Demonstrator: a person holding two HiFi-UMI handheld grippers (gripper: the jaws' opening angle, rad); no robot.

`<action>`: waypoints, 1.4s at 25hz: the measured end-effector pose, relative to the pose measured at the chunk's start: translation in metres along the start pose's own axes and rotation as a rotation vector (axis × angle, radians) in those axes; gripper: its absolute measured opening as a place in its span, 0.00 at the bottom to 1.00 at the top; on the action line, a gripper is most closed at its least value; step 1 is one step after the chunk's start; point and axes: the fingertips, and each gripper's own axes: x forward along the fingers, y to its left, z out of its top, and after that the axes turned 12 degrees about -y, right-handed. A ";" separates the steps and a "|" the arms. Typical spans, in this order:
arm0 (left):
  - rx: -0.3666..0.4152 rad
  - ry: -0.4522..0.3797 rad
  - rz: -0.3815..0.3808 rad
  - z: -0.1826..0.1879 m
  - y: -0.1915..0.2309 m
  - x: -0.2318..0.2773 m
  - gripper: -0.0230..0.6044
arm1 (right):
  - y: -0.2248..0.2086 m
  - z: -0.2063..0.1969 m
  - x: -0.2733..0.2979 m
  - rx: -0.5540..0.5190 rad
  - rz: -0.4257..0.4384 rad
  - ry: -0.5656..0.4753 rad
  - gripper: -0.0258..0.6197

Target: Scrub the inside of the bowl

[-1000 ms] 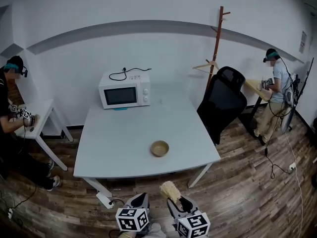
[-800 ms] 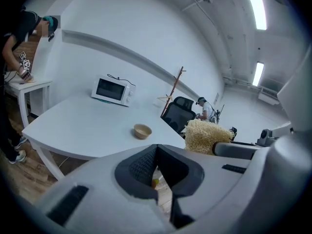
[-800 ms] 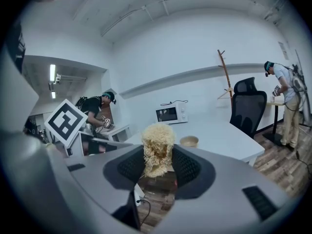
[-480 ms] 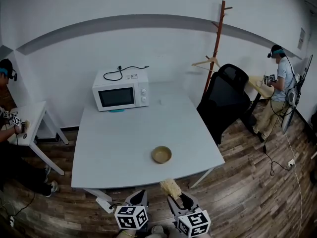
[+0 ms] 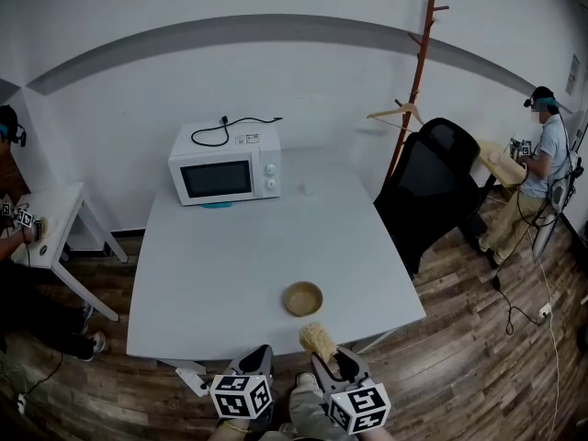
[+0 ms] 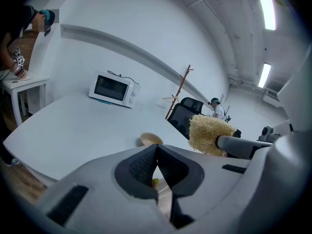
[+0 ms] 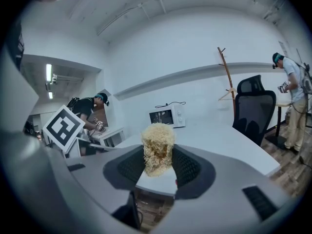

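Observation:
A small tan bowl [image 5: 302, 299] stands upright near the front edge of the white table [image 5: 211, 274]; the left gripper view shows this bowl [image 6: 150, 139] beyond the jaws. Below the table edge, my right gripper [image 5: 335, 366] is shut on a scrub brush whose pale bristly head [image 5: 320, 341] points at the bowl. In the right gripper view the brush head [image 7: 158, 148] rises between the jaws of that gripper [image 7: 158, 167]. My left gripper [image 5: 258, 363] hangs beside it, its jaws [image 6: 156, 167] pressed together on nothing. The brush head [image 6: 209, 134] shows at that view's right.
A white microwave [image 5: 225, 174] sits at the table's far left corner. A black office chair [image 5: 432, 191] and a wooden coat stand [image 5: 418, 72] stand at the right. One person [image 5: 11, 200] works at a small side table on the left, another [image 5: 544, 154] at the far right.
The view has come closer to the table, so the bowl now lies nearer both grippers. The brush stays held in the right gripper.

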 end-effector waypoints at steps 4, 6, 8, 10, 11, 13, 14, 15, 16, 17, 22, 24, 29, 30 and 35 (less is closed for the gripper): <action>0.004 -0.006 0.014 0.010 0.013 0.028 0.07 | -0.020 0.000 0.032 -0.005 0.019 0.015 0.30; 0.001 -0.001 0.025 0.013 0.020 0.042 0.07 | -0.029 0.002 0.047 -0.014 0.031 0.027 0.30; -0.002 0.003 0.032 0.018 0.024 0.055 0.07 | -0.039 0.008 0.062 -0.023 0.046 0.031 0.30; 0.002 0.002 0.040 0.024 0.026 0.071 0.07 | -0.051 0.012 0.076 -0.034 0.058 0.035 0.30; 0.002 0.001 0.045 0.026 0.027 0.079 0.07 | -0.057 0.014 0.082 -0.039 0.064 0.039 0.30; 0.000 0.003 0.054 0.028 0.029 0.093 0.07 | -0.068 0.014 0.095 -0.048 0.078 0.052 0.30; -0.002 0.006 0.058 0.028 0.031 0.099 0.07 | -0.073 0.012 0.100 -0.050 0.085 0.059 0.30; -0.003 0.010 0.063 0.027 0.032 0.105 0.07 | -0.077 0.011 0.106 -0.050 0.093 0.065 0.30; -0.004 0.016 0.069 0.026 0.034 0.111 0.07 | -0.081 0.009 0.111 -0.049 0.101 0.070 0.30; -0.007 0.023 0.077 0.023 0.036 0.116 0.07 | -0.084 0.008 0.115 -0.049 0.111 0.075 0.30; -0.029 0.060 0.116 0.010 0.044 0.138 0.07 | -0.095 0.006 0.138 -0.041 0.171 0.103 0.30; -0.041 0.081 0.127 0.001 0.045 0.146 0.07 | -0.101 0.003 0.143 -0.037 0.194 0.113 0.30; -0.071 0.118 0.148 -0.018 0.049 0.165 0.07 | -0.114 -0.008 0.154 -0.026 0.243 0.146 0.30; -0.088 0.126 0.145 -0.021 0.049 0.168 0.07 | -0.117 -0.010 0.155 -0.024 0.249 0.152 0.30; -0.169 0.141 0.159 -0.035 0.051 0.179 0.08 | -0.126 -0.016 0.161 -0.016 0.277 0.172 0.30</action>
